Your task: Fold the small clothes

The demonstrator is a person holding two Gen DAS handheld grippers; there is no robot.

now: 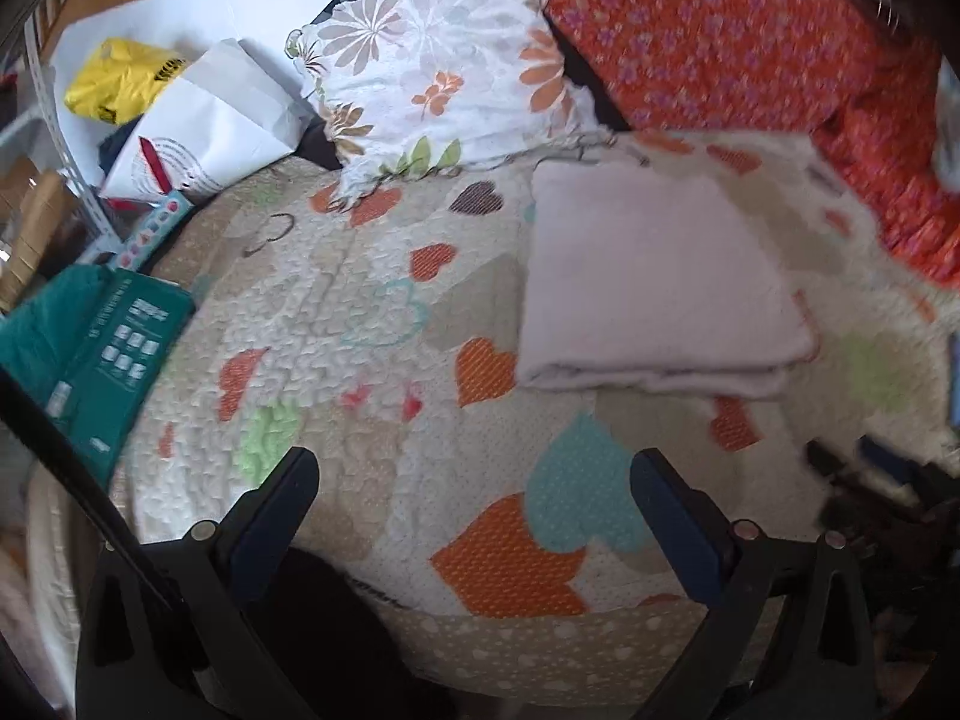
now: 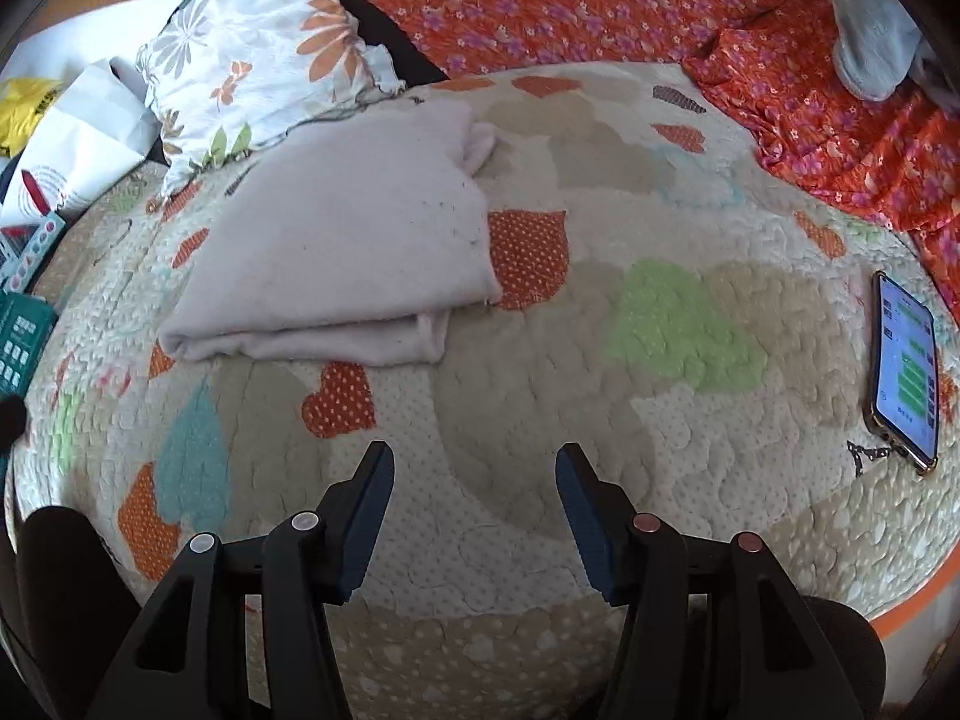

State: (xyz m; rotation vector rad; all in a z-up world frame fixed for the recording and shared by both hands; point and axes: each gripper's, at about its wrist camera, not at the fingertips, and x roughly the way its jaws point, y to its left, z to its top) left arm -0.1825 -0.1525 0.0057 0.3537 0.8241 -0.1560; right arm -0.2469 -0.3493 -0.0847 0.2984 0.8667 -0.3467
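Both sets of fingers are released: left gripper (image 1: 474,474) jaws stand wide with nothing between them, right gripper (image 2: 474,471) likewise spread and empty, both hanging over bare quilt. Going big to small from there: the heart-patterned quilt (image 1: 372,300) covers the whole work surface; an orange floral sheet (image 2: 540,6) is bunched along the far edge; a flowered pillow (image 1: 420,66) sits at the far left corner, its edge just beside the folded piece. The task item, a pale pink cloth (image 2: 336,264), lies flat on the quilt ahead of me and to the left in the right wrist view, already doubled over with stacked layers visible along its near edge and one corner flopped loose at the far right. A white paper bag (image 1: 204,120), a teal box (image 1: 114,342) and a yellow bag (image 1: 120,81) clutter the left side; a phone (image 2: 906,366) with lit screen rests on the quilt at right, well apart from the cloth; a light blue sock (image 2: 870,48) lies on the sheet far right. I read this as between items: this fold looks done and let go. Next move probably needs a fresh piece, maybe that sock, or tidying the loose corner first.
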